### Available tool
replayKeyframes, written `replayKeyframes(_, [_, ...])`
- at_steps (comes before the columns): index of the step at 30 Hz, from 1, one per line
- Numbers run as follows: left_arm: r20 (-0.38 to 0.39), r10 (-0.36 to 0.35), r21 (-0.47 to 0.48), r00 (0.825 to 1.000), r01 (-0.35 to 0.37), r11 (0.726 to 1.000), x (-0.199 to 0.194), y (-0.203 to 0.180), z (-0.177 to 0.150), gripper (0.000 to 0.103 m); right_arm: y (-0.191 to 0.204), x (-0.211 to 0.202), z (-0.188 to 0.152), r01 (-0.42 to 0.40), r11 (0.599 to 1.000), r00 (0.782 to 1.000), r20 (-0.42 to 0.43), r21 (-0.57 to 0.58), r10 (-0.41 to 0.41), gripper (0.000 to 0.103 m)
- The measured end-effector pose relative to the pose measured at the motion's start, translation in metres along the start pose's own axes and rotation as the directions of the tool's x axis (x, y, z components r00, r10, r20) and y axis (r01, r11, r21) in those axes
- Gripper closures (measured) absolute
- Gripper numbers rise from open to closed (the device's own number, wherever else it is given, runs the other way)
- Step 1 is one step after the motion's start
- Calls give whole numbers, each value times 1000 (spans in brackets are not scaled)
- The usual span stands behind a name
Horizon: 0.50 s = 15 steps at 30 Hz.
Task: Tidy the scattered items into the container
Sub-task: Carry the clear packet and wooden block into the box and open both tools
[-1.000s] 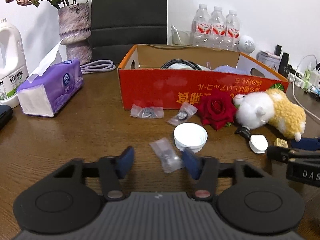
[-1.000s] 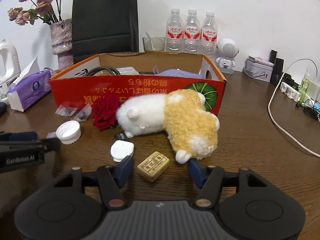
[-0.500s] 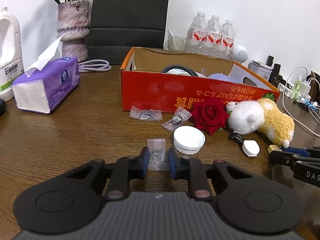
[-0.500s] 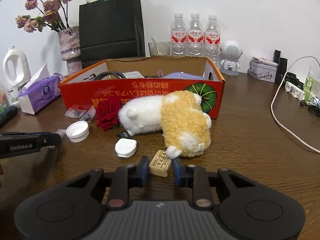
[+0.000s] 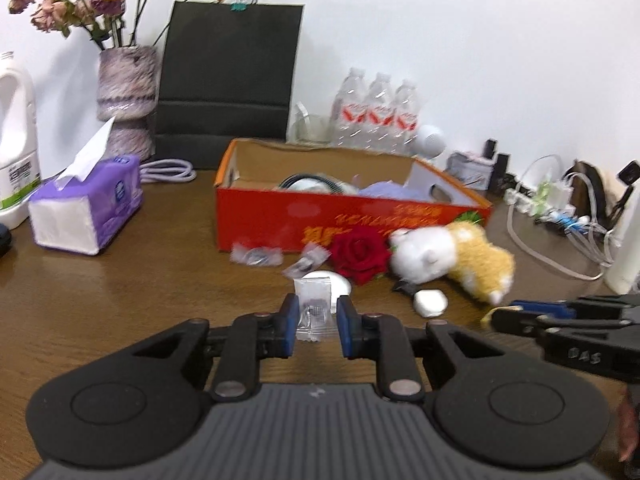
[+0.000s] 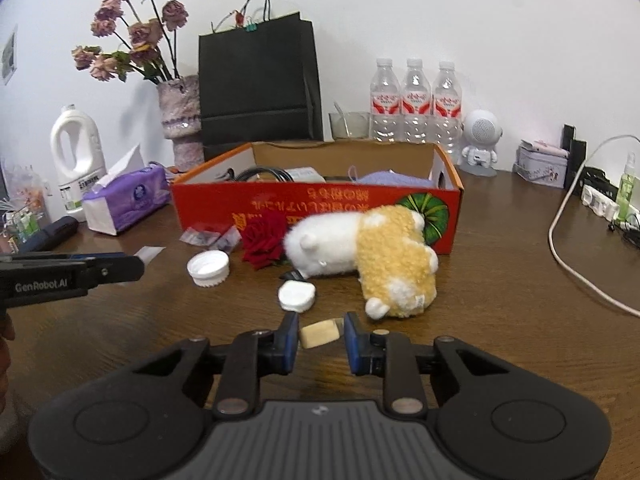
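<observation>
My left gripper [image 5: 316, 320] is shut on a small clear plastic bag [image 5: 315, 308] and holds it above the table, in front of the red cardboard box [image 5: 320, 220]. My right gripper [image 6: 322, 336] is shut on a small tan block [image 6: 320, 333], lifted off the table. On the table before the box lie a red rose [image 6: 264, 244], a white and yellow plush toy [image 6: 360, 248], a white bottle cap [image 6: 209, 269], a white case [image 6: 297, 296] and two more clear bags [image 5: 256, 256].
A purple tissue pack [image 5: 88, 216], a white jug [image 5: 14, 144], a vase of dried flowers [image 5: 126, 92] and a black paper bag [image 5: 228, 76] stand left and behind. Water bottles [image 6: 416, 108], a speaker [image 6: 480, 140] and cables [image 6: 576, 268] are at the right.
Both grippers have closed on their items and lifted them off the table: the left with the clear bag, the right with the tan block. Both views have pulled back and up.
</observation>
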<state>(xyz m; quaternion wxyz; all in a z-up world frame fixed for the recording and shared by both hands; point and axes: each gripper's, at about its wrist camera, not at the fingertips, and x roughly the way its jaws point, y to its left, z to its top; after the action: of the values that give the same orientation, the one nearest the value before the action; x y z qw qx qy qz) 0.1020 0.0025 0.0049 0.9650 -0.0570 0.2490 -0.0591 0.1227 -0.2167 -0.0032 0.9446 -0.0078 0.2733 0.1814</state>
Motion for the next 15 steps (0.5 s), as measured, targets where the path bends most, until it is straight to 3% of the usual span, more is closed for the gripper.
replayKeyframes(5, [37,-53,1,998,53,999,4,-4,32,82,-3,-5,32,-25,1000,997,73,-15,26,80])
replayKeyframes(11, [46,-91,-44,995,93,995,39,0,94,82,-13,12,105,-2,999,985,173,-41,9,80])
replayKeyframes(15, [4,-8,-37,1000,8,999,82,2,125,82,-21,53,143,-11,999,993,115,-37,15,80])
